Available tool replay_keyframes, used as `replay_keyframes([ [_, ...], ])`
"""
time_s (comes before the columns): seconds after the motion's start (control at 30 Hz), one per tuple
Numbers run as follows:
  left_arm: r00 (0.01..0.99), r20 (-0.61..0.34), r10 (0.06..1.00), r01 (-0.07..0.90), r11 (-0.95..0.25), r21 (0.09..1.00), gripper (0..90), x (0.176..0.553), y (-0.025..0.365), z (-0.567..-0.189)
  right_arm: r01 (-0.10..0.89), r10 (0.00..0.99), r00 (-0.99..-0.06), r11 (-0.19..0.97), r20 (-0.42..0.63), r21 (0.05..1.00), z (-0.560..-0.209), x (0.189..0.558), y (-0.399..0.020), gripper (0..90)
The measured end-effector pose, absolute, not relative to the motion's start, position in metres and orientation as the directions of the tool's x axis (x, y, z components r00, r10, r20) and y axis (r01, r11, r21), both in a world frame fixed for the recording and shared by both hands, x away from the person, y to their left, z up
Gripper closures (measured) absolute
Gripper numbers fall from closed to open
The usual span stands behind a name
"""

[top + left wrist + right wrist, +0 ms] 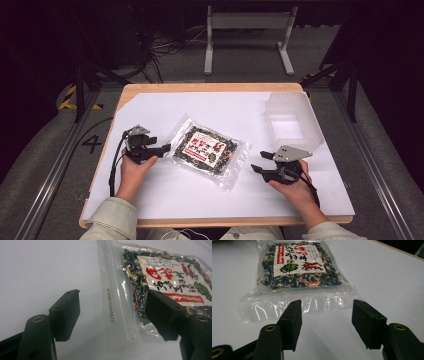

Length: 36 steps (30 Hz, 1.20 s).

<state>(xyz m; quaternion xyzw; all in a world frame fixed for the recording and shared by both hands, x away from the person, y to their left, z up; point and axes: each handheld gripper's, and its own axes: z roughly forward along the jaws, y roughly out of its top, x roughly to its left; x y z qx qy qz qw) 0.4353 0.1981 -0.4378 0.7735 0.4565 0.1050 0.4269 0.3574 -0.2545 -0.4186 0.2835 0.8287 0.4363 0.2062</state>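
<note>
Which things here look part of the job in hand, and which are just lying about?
Likely in the job:
- clear packet of dried food
- left hand-held gripper, open
- right hand-held gripper, open
- translucent plastic bin

Lying about:
- metal stand
- cables on floor

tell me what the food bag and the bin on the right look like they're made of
Food bag: thin clear glossy plastic film, judging by the bright glare streaks, wrinkles and the contents showing through; its label looks like printed paper or film. Bin: translucent, frosted-looking plastic, probably rigid, since the white table surface shows dimly through its ribbed walls.
</note>
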Motion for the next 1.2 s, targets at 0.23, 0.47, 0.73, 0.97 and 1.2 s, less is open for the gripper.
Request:
replay_keyframes([
  [0.23, 0.544, -0.257, 0.798, 0.651, -0.208, 0.73, 31.7, 0.436, 0.197, -0.444, 0.29, 0.65, -0.753, 0.468, -0.103, 0.835, -0.419, 0.358, -0.254, 40.1],
  [0.47, 0.557, -0.285, 0.78, 0.673, -0.223, 0.706, 36.5, 0.435, 0.195, -0.447, 0.288, 0.646, -0.756, 0.472, -0.105, 0.833, -0.42, 0.358, -0.253, 39.1],
  [0.73, 0.581, -0.285, 0.763, 0.683, -0.266, 0.68, 38.0, 0.435, 0.189, -0.45, 0.283, 0.642, -0.759, 0.473, -0.107, 0.834, -0.42, 0.357, -0.253, 38.3],
  [0.97, 0.608, -0.296, 0.737, 0.675, -0.284, 0.681, 36.8, 0.435, 0.185, -0.45, 0.279, 0.639, -0.762, 0.475, -0.109, 0.835, -0.42, 0.357, -0.253, 37.7],
  [1.2, 0.626, -0.313, 0.714, 0.675, -0.294, 0.677, 41.2, 0.436, 0.184, -0.45, 0.272, 0.634, -0.765, 0.478, -0.113, 0.835, -0.42, 0.357, -0.252, 37.3],
])
